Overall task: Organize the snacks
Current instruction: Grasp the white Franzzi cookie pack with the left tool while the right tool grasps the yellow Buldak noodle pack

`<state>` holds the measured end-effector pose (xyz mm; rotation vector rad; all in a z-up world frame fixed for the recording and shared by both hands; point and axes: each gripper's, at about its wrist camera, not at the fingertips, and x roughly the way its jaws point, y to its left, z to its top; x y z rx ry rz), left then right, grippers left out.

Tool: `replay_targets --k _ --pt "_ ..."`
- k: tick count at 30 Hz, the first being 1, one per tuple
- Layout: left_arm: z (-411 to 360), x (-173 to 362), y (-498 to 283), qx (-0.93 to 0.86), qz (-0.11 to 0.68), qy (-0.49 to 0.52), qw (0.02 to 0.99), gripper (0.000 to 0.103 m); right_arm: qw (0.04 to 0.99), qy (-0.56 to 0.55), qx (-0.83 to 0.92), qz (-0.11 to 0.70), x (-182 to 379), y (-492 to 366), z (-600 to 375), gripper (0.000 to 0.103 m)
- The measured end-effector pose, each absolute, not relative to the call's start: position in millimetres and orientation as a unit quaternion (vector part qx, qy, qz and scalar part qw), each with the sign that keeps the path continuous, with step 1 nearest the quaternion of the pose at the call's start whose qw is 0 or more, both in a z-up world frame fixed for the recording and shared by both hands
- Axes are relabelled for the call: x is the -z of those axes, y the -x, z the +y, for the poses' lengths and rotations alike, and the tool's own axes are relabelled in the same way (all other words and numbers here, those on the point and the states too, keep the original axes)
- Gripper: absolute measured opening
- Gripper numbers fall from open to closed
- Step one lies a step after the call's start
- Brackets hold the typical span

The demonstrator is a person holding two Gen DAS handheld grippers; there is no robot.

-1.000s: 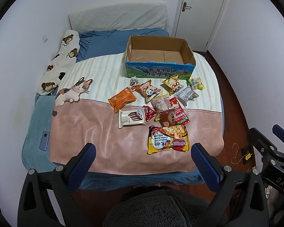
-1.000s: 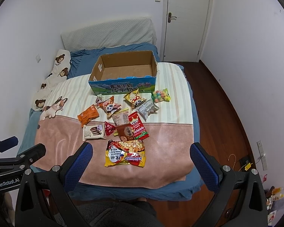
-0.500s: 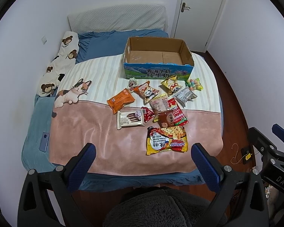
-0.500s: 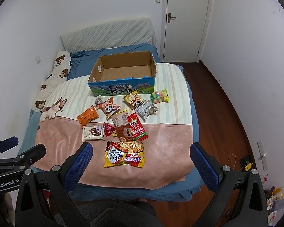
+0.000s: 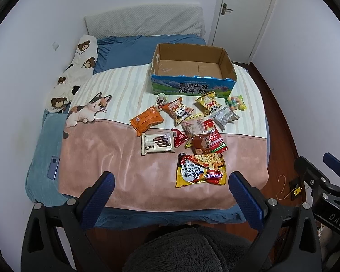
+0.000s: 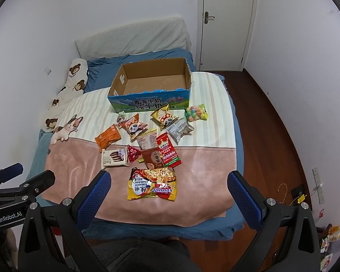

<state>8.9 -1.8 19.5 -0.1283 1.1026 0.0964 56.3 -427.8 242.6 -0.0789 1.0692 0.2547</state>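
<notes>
Nothing is put away yet. The box [image 5: 193, 68] is empty, far ahead of both claws. All snacks [image 5: 188, 131] lie on the bed [image 5: 97, 149] between. Left claw [image 5: 170, 195] and right claw [image 6: 167, 195] are wide apart, holding nothing.

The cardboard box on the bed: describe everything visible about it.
The box is an open-topped, shallow brown corrugated carton, its flaps gone and the front rim roughly torn. The outer front is printed blue and green with a mountain scene and white Chinese characters. Inside it looks empty, showing bare floor panels and a small white label on the left wall. It sits upright on the striped blanket towards the head of the bed, with snack packets just before it.
</notes>
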Motion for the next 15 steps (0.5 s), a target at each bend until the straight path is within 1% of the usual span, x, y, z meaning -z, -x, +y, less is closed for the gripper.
replay_targets --k 3,7,10,12,15 --pt "5.5 -1.5 -17.1 -0.073 0.517 0.052 0.851 0.103 0.842 0.041 -0.132 0.521 -224.4 -66.1 -423.8 0.103" --pt "16.8 48.4 -27.8 -0.119 0.528 0.024 0.840 0.103 0.808 0.096 -0.180 0.553 -169.8 -87.1 -399.4 0.103" --pt "26.9 101.1 -35.7 -0.145 0.559 0.007 0.816 0.103 0.773 0.174 -0.218 0.569 -115.0 -100.8 -373.4 0.103" --pt "32.0 130.2 -38.5 -0.155 0.578 0.003 0.802 0.103 0.738 0.241 -0.250 0.579 -67.3 -108.6 -350.3 0.103" --pt "37.4 175.3 -40.5 -0.167 0.609 0.000 0.775 0.103 0.685 0.312 -0.291 0.590 -8.3 -115.6 -326.7 0.103"
